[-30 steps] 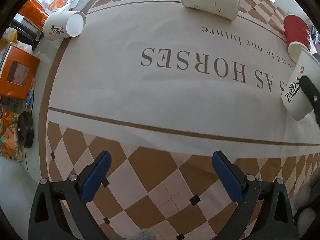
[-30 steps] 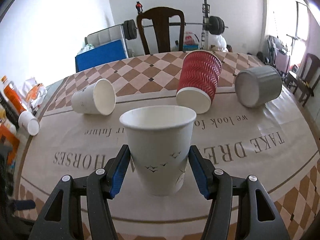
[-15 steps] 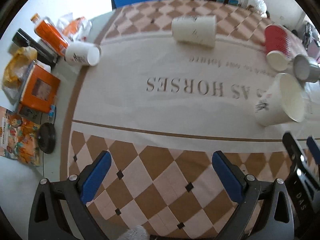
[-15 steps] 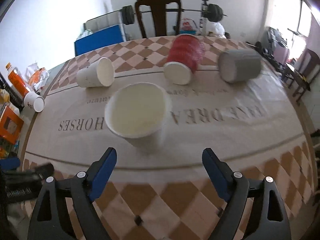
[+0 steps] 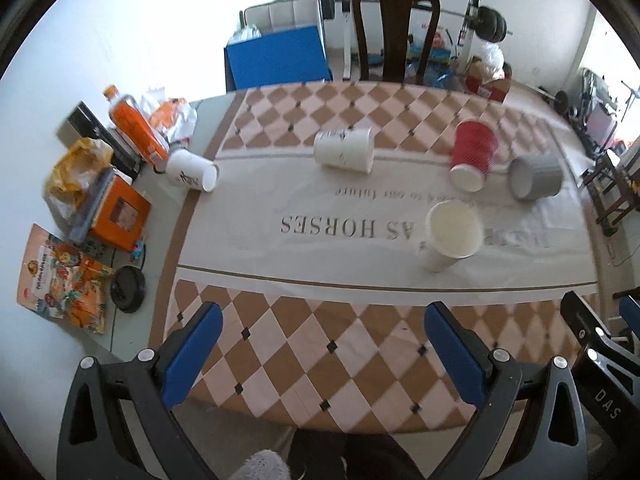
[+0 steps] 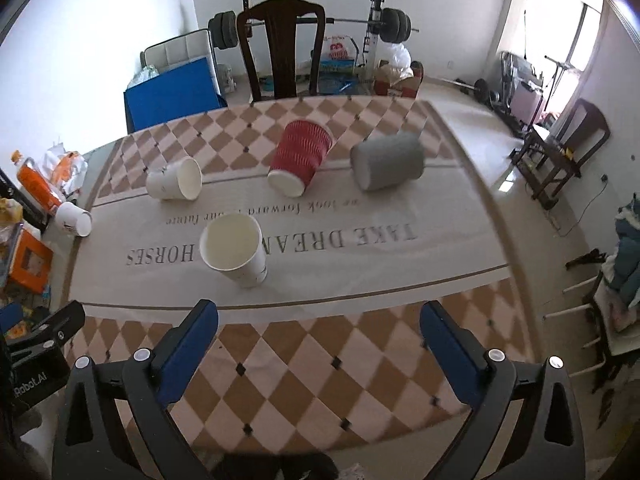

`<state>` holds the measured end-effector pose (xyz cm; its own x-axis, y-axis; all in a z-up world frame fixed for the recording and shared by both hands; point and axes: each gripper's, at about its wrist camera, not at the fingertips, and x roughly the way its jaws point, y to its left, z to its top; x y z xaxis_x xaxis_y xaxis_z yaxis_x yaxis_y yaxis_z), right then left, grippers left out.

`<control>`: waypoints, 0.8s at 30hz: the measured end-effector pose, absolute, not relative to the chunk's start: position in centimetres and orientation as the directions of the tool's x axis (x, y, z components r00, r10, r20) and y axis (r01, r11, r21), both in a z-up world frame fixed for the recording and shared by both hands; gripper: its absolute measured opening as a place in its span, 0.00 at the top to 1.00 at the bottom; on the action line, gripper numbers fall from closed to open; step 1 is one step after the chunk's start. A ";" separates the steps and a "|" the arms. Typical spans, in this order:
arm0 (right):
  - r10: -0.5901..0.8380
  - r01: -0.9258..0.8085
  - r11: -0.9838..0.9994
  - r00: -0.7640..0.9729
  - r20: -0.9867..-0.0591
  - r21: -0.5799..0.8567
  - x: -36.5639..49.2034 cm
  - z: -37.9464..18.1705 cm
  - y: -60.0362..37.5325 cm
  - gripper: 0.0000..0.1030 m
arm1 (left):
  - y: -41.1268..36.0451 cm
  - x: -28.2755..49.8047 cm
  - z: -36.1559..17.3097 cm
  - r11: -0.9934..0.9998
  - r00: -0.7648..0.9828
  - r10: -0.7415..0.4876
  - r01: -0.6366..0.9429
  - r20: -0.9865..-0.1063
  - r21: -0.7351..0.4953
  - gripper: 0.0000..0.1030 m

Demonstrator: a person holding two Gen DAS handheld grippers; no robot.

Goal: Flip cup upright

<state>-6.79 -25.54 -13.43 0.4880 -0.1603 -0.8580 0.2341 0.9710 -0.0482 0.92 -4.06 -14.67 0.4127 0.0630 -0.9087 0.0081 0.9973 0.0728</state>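
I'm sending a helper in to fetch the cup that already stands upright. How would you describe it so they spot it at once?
Look at the tablecloth with the big printed lettering. Near the words in its middle stands a plain white paper cup, mouth up. The other white cups, the red ribbed cup and the grey cup all lie on their sides; this one alone is upright.

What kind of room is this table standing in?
Most likely a room in someone's home, used for both dining and exercise: a wooden dining chair at the clothed table, a barbell rack behind it, and snack packets beside the cloth.
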 end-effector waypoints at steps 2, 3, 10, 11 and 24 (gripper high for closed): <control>-0.168 0.229 0.971 0.485 -0.858 -0.061 -7.5 -11.2 -25.6 0.01 | -4.1 0.1 -12.3 0.998 0.423 0.053 0.005 -0.905 0.060 0.00; -0.171 0.228 0.971 0.489 -0.855 -0.064 -8.0 -9.8 -25.7 0.01 | -4.1 -0.3 -11.2 0.998 0.431 0.051 0.005 -0.901 0.058 0.00; -0.177 0.239 0.969 0.520 -0.836 -0.057 -11.1 -2.2 -25.7 0.01 | -3.7 -2.5 -5.1 0.998 0.492 0.039 0.015 -0.870 0.053 0.00; -0.174 0.240 0.970 0.529 -0.831 -0.051 -11.6 -1.0 -25.6 0.01 | -3.6 -3.0 -4.2 0.998 0.506 0.040 0.015 -0.861 0.055 0.00; -0.142 0.205 0.978 0.566 -0.812 -0.028 -14.6 5.1 -23.6 0.01 | -2.7 -5.5 -0.2 0.999 0.503 0.025 0.022 -0.864 0.042 0.00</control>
